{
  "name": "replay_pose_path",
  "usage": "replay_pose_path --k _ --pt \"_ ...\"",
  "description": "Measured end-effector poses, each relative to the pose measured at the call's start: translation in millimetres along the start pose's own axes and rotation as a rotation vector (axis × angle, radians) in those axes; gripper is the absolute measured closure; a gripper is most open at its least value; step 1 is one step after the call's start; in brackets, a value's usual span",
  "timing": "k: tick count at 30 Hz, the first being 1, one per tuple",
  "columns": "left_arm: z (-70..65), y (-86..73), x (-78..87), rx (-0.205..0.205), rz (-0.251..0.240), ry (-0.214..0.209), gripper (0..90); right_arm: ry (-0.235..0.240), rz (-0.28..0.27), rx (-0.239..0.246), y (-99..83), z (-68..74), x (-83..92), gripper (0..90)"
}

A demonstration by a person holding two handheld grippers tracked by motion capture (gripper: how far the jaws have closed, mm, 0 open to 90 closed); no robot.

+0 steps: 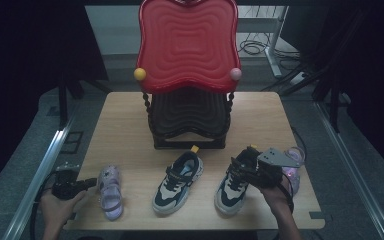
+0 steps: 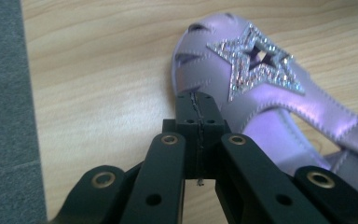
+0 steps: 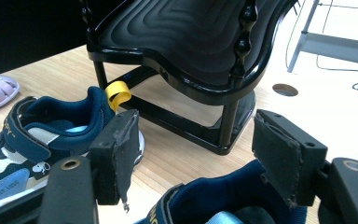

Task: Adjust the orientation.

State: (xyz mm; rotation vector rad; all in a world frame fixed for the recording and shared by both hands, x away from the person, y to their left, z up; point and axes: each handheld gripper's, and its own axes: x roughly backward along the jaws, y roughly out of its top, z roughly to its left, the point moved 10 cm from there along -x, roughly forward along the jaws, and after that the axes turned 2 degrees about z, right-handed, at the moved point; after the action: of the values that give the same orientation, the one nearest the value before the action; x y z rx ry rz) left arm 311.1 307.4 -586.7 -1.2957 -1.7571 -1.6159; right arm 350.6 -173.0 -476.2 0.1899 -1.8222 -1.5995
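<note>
**Claws and Footwear on a Wooden Bench**

Left claw — black, jaws pressed flat together with nothing between them; tip sits against the side of a lilac sandal at the left end of the pale wood-grain bench. Sandal: smooth pearly synthetic upper, cut slits at the toe, stitched edges, a glittering rhinestone star with an open centre.

Right claw — jaws set wide apart, worn dark rubbery pads facing each other, hovering over the heel opening of the right sneaker; pads not touching its collar. Sneaker: navy padded collar, cream and navy panels, strap across the instep.

Left sneaker — matching pair member, mid-bench, yellow pull loop at the heel, toe toward the person.

Second lilac sandal — at the right edge, partly behind the right claw.

Two-tier rack — glossy black frame with beaded posts, black rippled lower tray, red rippled scalloped upper tray with ball knobs.
</note>
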Motion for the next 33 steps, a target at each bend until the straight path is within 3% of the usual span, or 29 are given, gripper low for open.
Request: replay_pose_path --k 11,16,25,29,33 --pt "-4.6 20.5 -9.1 -0.059 0.051 0.013 90.0 -0.008 0.008 -0.002 -2.0 -1.8 -1.3 32.6" --pt "-6.2 29.2 -16.4 -0.062 0.043 0.002 90.0 0.065 -0.01 -0.054 2.2 4.2 0.4 32.6" --pt "-12.1 38.1 -25.9 -0.073 0.042 -0.026 90.0 0.05 0.002 -0.052 0.8 2.6 -0.6 32.6" --pt "-9.2 44.6 -19.4 -0.068 -0.002 0.001 83.6 0.038 0.01 -0.058 -2.0 -0.4 -1.5 32.6" --pt "-18.8 66.8 0.7 -0.093 -0.117 0.012 77.2 0.025 0.02 -0.06 -3.1 -3.6 -4.4 32.6"
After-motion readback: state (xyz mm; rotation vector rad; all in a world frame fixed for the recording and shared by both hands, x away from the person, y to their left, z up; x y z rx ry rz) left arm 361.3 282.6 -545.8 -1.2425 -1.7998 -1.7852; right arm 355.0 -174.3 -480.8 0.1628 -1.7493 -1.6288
